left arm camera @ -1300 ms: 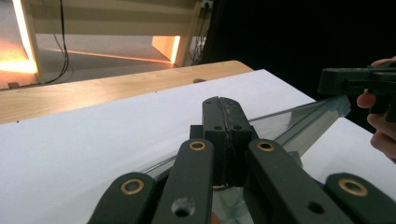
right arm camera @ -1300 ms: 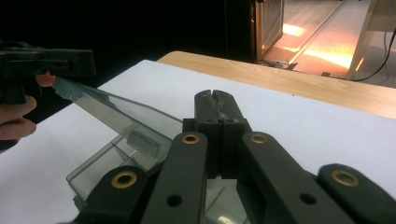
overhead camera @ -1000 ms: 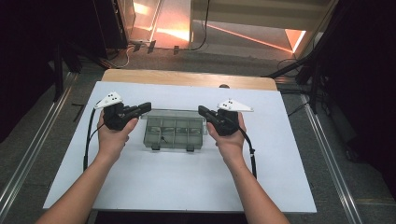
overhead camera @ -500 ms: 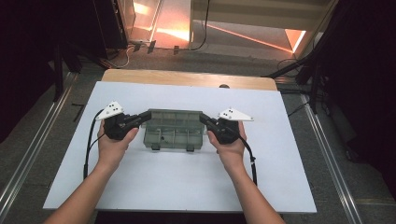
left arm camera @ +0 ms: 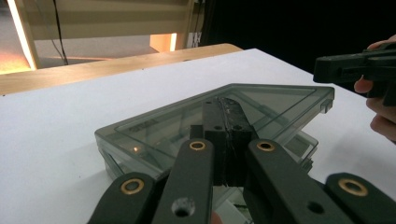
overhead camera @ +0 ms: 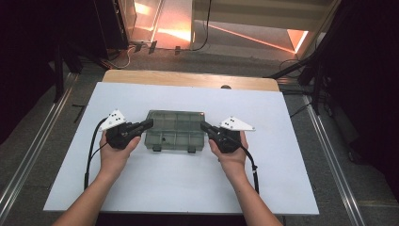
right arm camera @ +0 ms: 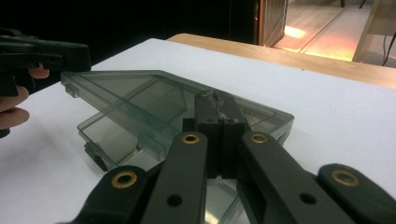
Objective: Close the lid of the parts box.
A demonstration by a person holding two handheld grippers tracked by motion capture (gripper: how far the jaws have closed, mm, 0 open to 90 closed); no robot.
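Bare white desk (overhead camera: 179, 183) at 6 o'clock of the clear compartment box (overhead camera: 175, 131), wide and open apart from the two forearms crossing it. More bare desk at 12 o'clock, up to the wooden edge strip (overhead camera: 188, 79). Blocked at 9 o'clock by the left hand-held gripper (overhead camera: 147, 124), jaws together, tips at the box's side; blocked at 3 o'clock by the right hand-held gripper (overhead camera: 205, 126), likewise. Lid (left arm camera: 224, 105) raised at a tilt over the tray, a narrow wedge of room beneath.

A white tabletop (overhead camera: 179, 188) with a wooden far edge is carrying a smoky clear compartment box (overhead camera: 175, 131), lying near its middle.
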